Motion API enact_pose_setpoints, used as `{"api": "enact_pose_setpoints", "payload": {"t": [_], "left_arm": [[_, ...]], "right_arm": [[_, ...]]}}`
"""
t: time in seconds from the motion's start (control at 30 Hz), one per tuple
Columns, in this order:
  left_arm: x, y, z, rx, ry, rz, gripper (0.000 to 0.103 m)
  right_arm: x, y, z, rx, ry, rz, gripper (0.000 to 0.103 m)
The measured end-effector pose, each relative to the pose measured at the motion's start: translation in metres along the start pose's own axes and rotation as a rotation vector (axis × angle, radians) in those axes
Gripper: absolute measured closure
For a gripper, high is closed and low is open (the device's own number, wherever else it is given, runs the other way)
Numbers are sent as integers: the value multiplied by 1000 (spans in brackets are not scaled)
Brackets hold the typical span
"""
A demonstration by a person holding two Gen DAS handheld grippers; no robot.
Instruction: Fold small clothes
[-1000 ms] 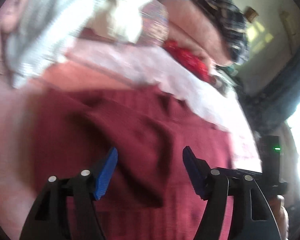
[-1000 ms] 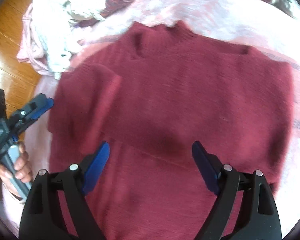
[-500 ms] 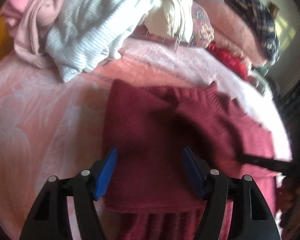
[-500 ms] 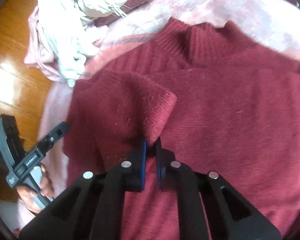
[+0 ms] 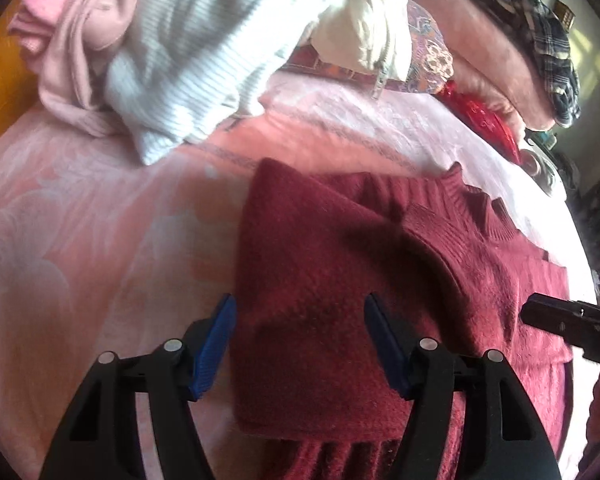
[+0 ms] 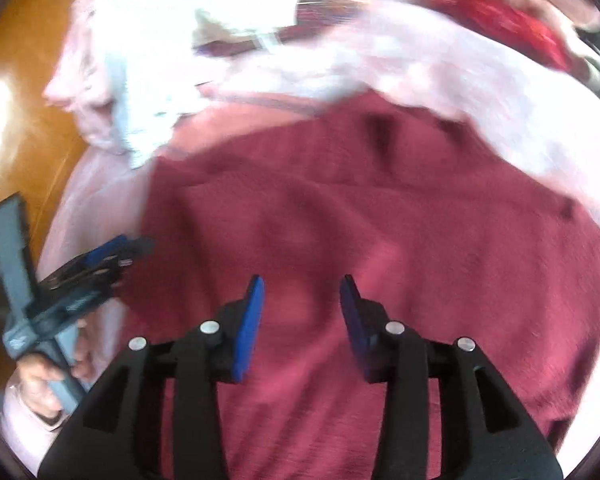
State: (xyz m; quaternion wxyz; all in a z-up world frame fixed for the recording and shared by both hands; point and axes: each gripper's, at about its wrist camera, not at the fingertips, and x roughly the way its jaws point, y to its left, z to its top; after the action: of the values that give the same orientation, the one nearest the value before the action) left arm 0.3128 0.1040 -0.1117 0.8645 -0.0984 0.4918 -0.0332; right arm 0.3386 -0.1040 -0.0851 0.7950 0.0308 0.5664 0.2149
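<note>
The sweater (image 5: 340, 288), a soft, thick maroon knit, lies at the centre of both views on the pink blanket (image 5: 92, 240); it looks limp and grippy, best pinched at a sleeve cuff or hem edge. The left gripper (image 5: 298, 340) hangs open and empty over its folded sleeve; the right gripper (image 6: 302, 320) is opening, nothing between its jaws (blurred view). Other clothes (image 5: 188, 40) are heaped at upper left, beside a wooden floor (image 6: 28, 80).

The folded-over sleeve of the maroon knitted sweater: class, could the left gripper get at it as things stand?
Probably yes: the sleeve lies just ahead of the left gripper, whose jaws stand open, with nothing between them.
</note>
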Motion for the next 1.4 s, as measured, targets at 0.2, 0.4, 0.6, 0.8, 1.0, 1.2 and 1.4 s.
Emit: {"api": "enact_pose_setpoints", "payload": {"t": [0.2,0.4,0.6,0.8,1.0,1.2,1.4], "left_arm": [[19,10,-7,-14,64,43,36],[24,14,1,-39,62,46,34],[36,16,19,-89,30,56,34],[40,14,16,-76,35,69,34],[38,9,14,-62,31,97,34],[31,1,10,-41,22,118,33],[29,-11,9,-9,18,124,30]], "right_arm": [[35,45,32,-56,53,-43,57],[58,40,42,-12,86,-108,75],[30,14,31,41,44,-26,96],[-47,-55,-5,151,-61,9,96],[-76,-154,-70,281,-61,-63,59],[-60,-220,-103,491,-73,143,53],[-54,-206,-83,401,-60,113,53]]}}
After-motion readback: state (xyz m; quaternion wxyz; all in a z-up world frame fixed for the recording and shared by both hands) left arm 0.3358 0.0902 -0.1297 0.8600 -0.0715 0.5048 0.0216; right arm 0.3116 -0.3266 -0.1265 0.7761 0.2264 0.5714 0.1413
